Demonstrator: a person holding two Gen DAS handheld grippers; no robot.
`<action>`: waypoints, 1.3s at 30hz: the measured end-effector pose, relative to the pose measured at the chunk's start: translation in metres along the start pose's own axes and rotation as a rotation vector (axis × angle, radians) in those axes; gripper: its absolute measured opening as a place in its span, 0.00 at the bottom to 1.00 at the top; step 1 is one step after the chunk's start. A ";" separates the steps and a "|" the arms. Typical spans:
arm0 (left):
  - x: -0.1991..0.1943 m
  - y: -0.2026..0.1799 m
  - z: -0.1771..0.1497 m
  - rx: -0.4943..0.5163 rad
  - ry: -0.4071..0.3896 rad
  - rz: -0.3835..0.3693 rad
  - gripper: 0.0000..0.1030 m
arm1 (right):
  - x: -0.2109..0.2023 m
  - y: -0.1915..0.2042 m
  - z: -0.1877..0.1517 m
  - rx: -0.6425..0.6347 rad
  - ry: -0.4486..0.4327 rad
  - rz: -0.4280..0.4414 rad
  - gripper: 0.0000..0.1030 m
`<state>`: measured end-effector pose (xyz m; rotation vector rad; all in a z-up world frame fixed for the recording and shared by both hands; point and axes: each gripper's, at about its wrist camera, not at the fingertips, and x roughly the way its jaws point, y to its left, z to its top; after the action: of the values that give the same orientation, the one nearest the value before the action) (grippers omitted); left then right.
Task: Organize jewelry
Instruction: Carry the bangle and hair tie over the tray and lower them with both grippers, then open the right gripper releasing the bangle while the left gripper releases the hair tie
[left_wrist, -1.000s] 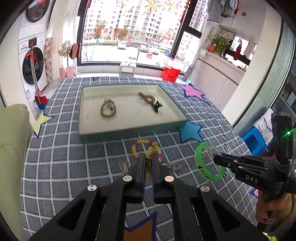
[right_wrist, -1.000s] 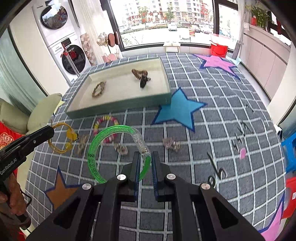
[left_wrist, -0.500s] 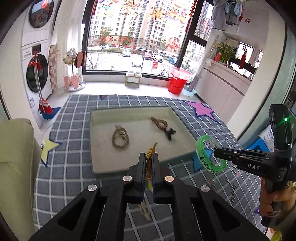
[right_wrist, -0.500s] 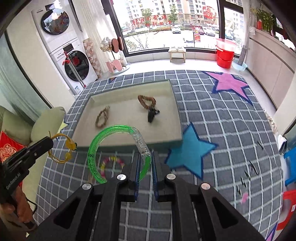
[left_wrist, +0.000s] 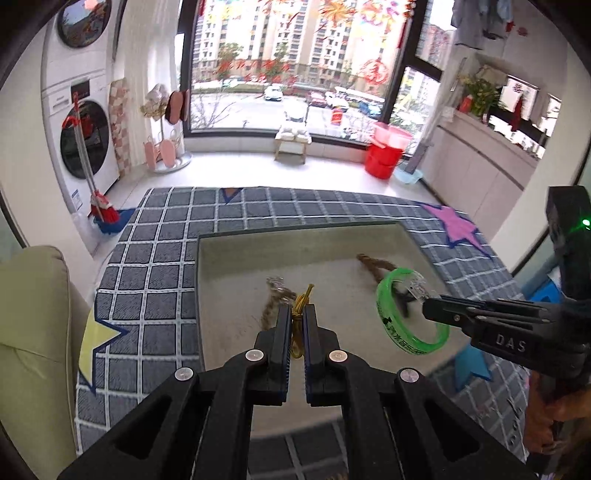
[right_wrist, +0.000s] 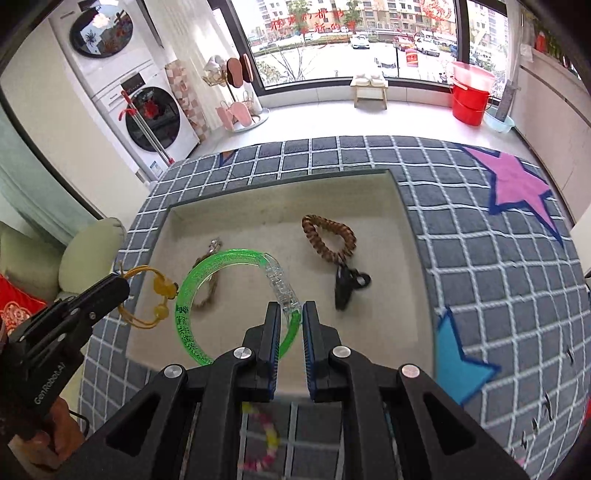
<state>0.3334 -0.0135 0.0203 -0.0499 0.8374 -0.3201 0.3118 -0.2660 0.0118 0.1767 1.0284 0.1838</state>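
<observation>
Your left gripper (left_wrist: 296, 318) pinches yellow cord bracelet (right_wrist: 155, 300); right gripper (right_wrist: 289, 315) pinches green bangle (right_wrist: 207, 280), both above beige tray (right_wrist: 373, 184).

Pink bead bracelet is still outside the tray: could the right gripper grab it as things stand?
Probably not: the right gripper has its jaws shut on the translucent green plastic bangle, and the pink and yellow bead bracelet lies beneath its body.

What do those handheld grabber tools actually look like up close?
Both are matte black plastic with an angular, open-framed build. Each left gripper and right gripper ends in two flat fingers lined with ribbed blue pads and fixed by round silver bolts. Seen side-on, the right one carries white "DAS" lettering and a green light; the left one reads "GenRobot.AI". No sleeves are visible.
</observation>
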 end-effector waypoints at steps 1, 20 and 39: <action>0.009 0.004 0.003 -0.007 0.007 0.009 0.19 | 0.007 0.000 0.004 0.001 0.006 -0.001 0.13; 0.088 0.016 0.011 0.041 0.093 0.170 0.19 | 0.075 -0.003 0.021 -0.021 0.039 -0.090 0.13; 0.087 0.005 0.007 0.058 0.092 0.213 0.19 | 0.042 -0.007 0.024 0.012 -0.052 -0.034 0.58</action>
<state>0.3946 -0.0356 -0.0389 0.1088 0.9156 -0.1469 0.3540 -0.2643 -0.0127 0.1736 0.9803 0.1412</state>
